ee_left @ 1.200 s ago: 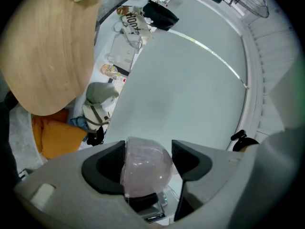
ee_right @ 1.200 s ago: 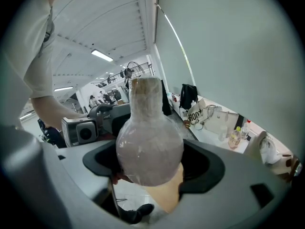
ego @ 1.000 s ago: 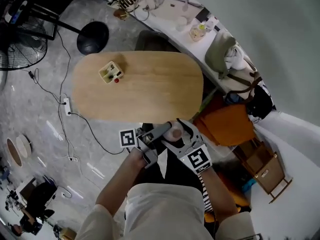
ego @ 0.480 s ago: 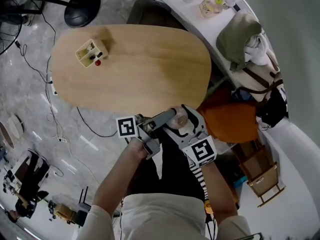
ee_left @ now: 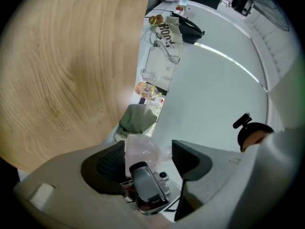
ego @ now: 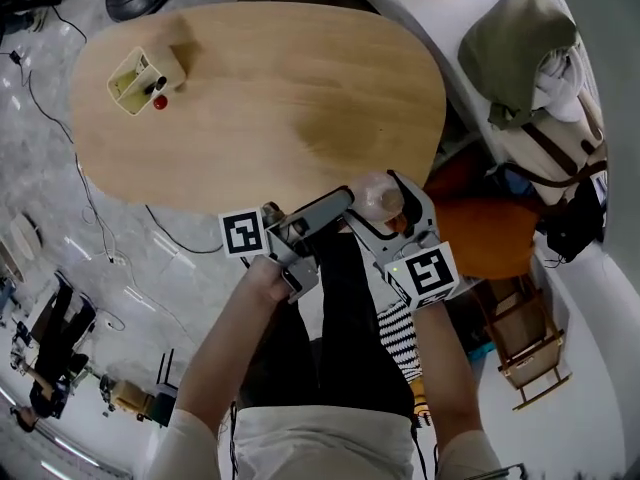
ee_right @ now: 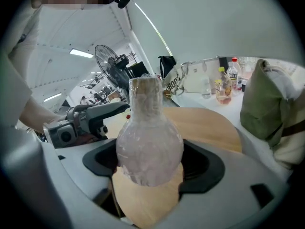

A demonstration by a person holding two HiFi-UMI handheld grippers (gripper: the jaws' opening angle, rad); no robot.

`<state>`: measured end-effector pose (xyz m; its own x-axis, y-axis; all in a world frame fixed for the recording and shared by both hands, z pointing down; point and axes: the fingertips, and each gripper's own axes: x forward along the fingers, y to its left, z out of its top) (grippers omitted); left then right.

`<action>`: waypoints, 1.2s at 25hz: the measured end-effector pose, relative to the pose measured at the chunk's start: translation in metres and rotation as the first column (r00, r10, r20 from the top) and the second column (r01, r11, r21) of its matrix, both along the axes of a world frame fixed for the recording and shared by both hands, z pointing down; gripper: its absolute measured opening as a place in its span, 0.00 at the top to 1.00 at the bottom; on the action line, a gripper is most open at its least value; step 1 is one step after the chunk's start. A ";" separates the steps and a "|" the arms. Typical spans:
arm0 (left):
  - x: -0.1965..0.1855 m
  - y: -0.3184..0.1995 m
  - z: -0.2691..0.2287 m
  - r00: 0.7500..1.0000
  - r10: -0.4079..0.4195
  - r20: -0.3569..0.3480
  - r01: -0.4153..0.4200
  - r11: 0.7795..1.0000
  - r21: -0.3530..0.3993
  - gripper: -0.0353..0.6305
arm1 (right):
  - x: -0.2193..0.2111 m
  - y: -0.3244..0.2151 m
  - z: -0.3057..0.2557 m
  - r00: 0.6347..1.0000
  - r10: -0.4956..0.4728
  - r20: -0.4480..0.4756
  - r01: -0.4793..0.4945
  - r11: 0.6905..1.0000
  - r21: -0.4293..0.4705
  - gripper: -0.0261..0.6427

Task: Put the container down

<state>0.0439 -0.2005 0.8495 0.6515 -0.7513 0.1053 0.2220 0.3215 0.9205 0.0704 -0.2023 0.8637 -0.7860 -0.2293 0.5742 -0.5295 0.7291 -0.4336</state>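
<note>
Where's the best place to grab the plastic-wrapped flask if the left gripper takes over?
Probably the flask by its straight neck, coming from the left side: the right gripper clamps the wide round bulb, leaving the narrow neck free.

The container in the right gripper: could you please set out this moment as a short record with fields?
container: round belly, narrow neck, wrapped in clear film, neck up
right gripper: shut on the container's belly
left gripper: jaws apart, the container's film between them
position: at the near edge of the table; cannot tell whether it rests on the wood
elsewhere on table: small box with a red ball beside it, far corner
</note>
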 end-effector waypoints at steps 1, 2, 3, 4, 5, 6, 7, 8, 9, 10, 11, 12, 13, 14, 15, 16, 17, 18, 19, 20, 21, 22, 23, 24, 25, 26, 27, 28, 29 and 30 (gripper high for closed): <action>-0.002 0.002 0.008 1.000 0.001 0.007 -0.001 1.000 -0.008 0.50 | 0.003 -0.002 0.010 1.000 0.010 -0.009 -0.010 1.000 -0.004 0.38; -0.004 0.005 0.016 1.000 0.001 0.015 0.000 1.000 -0.016 0.50 | 0.006 -0.004 0.019 1.000 0.020 -0.019 -0.020 1.000 -0.009 0.38; -0.007 0.008 0.022 1.000 0.000 0.025 0.001 1.000 -0.022 0.50 | 0.009 -0.005 0.029 0.999 0.028 -0.028 -0.029 1.000 -0.013 0.38; -0.010 0.011 0.028 0.999 0.000 0.035 0.001 1.000 -0.025 0.50 | 0.011 -0.006 0.038 0.999 0.035 -0.037 -0.035 0.999 -0.016 0.38; -0.013 0.014 0.032 0.999 0.000 0.047 0.001 1.000 -0.026 0.50 | 0.012 -0.007 0.047 0.998 0.040 -0.047 -0.040 0.999 -0.018 0.38; -0.016 0.017 0.035 0.998 0.003 0.060 -0.001 1.000 -0.026 0.50 | 0.013 -0.007 0.057 0.997 0.043 -0.058 -0.044 0.999 -0.020 0.38; -0.018 0.020 0.038 0.997 0.006 0.073 -0.004 1.000 -0.024 0.50 | 0.013 -0.007 0.066 0.997 0.044 -0.070 -0.046 0.999 -0.022 0.38; -0.019 0.023 0.041 0.996 0.010 0.085 -0.008 1.000 -0.021 0.50 | 0.013 -0.008 0.075 0.996 0.045 -0.082 -0.047 0.999 -0.022 0.38; -0.019 0.025 0.044 0.996 0.014 0.093 -0.012 1.000 -0.019 0.50 | 0.013 -0.008 0.084 0.995 0.045 -0.094 -0.048 0.999 -0.021 0.38; -0.019 0.028 0.047 0.995 0.016 0.097 -0.014 1.000 -0.019 0.50 | 0.012 -0.009 0.091 0.993 0.046 -0.105 -0.049 0.999 -0.019 0.38; -0.019 0.030 0.050 0.995 0.017 0.099 -0.015 1.000 -0.020 0.50 | 0.011 -0.009 0.098 0.992 0.048 -0.114 -0.050 0.999 -0.018 0.38; -0.018 0.033 0.053 0.995 0.017 0.099 -0.015 1.000 -0.022 0.50 | 0.010 -0.010 0.104 0.991 0.051 -0.123 -0.054 0.998 -0.016 0.38; -0.018 0.035 0.056 0.995 0.016 0.098 -0.014 1.000 -0.024 0.50 | 0.010 -0.011 0.109 0.990 0.055 -0.132 -0.058 0.998 -0.013 0.38; -0.018 0.036 0.059 0.995 0.013 0.096 -0.011 1.000 -0.027 0.50 | 0.009 -0.013 0.114 0.988 0.060 -0.141 -0.061 0.998 -0.009 0.38; -0.019 0.037 0.061 0.995 0.011 0.094 -0.008 0.999 -0.031 0.50 | 0.008 -0.014 0.119 0.987 0.063 -0.150 -0.064 0.998 -0.003 0.38; -0.019 0.038 0.063 0.996 0.008 0.093 -0.005 0.999 -0.034 0.50 | 0.008 -0.016 0.123 0.985 0.064 -0.159 -0.065 0.998 0.004 0.38; -0.020 0.039 0.065 0.996 0.007 0.092 -0.004 0.999 -0.036 0.50 | 0.007 -0.018 0.126 0.984 0.065 -0.167 -0.064 0.998 0.011 0.38; -0.021 0.040 0.066 0.996 0.008 0.093 -0.005 0.999 -0.036 0.50 | 0.007 -0.019 0.130 0.983 0.065 -0.174 -0.063 0.998 0.017 0.38; -0.023 0.041 0.067 0.995 0.010 0.095 -0.006 0.999 -0.036 0.50 | 0.006 -0.020 0.132 0.982 0.065 -0.180 -0.062 0.998 0.021 0.38; -0.024 0.041 0.068 0.995 0.011 0.098 -0.008 0.999 -0.034 0.50 | 0.006 -0.021 0.135 0.981 0.066 -0.185 -0.063 0.998 0.023 0.38; -0.026 0.041 0.069 0.995 0.012 0.100 -0.009 0.999 -0.031 0.50 | 0.006 -0.021 0.137 0.980 0.068 -0.187 -0.065 0.998 0.025 0.38; -0.028 0.041 0.069 0.995 0.011 0.101 -0.008 1.000 -0.028 0.50 | 0.005 -0.022 0.138 0.979 0.073 -0.189 -0.069 0.997 0.027 0.38; -0.029 0.041 0.069 0.995 0.011 0.102 -0.009 1.000 -0.025 0.50 | 0.004 -0.022 0.139 0.978 0.076 -0.192 -0.072 0.997 0.030 0.38; -0.030 0.040 0.070 0.995 0.012 0.103 -0.010 1.000 -0.022 0.50 | 0.003 -0.022 0.139 0.977 0.078 -0.198 -0.073 0.997 0.034 0.38; -0.032 0.040 0.070 0.994 0.013 0.105 -0.011 1.000 -0.020 0.50 | 0.002 -0.022 0.139 0.975 0.077 -0.209 -0.070 0.997 0.040 0.38; -0.033 0.040 0.071 0.994 0.014 0.107 -0.012 1.000 -0.019 0.50 | 0.000 -0.021 0.140 0.973 0.073 -0.221 -0.065 0.997 0.046 0.38; -0.034 0.040 0.071 0.994 0.013 0.108 -0.011 1.000 -0.018 0.50 | -0.001 -0.020 0.141 0.970 0.070 -0.232 -0.060 0.997 0.051 0.38; -0.035 0.041 0.071 0.994 0.011 0.108 -0.009 1.000 -0.017 0.50 | -0.001 -0.018 0.142 0.968 0.068 -0.241 -0.057 0.997 0.054 0.38; -0.036 0.041 0.071 0.994 0.010 0.108 -0.009 1.000 -0.016 0.50 | -0.001 -0.017 0.143 0.966 0.067 -0.250 -0.055 0.997 0.057 0.38; -0.036 0.041 0.071 0.994 0.011 0.107 -0.010 1.000 -0.014 0.50 | 0.000 -0.016 0.144 0.964 0.067 -0.258 -0.053 0.997 0.061 0.38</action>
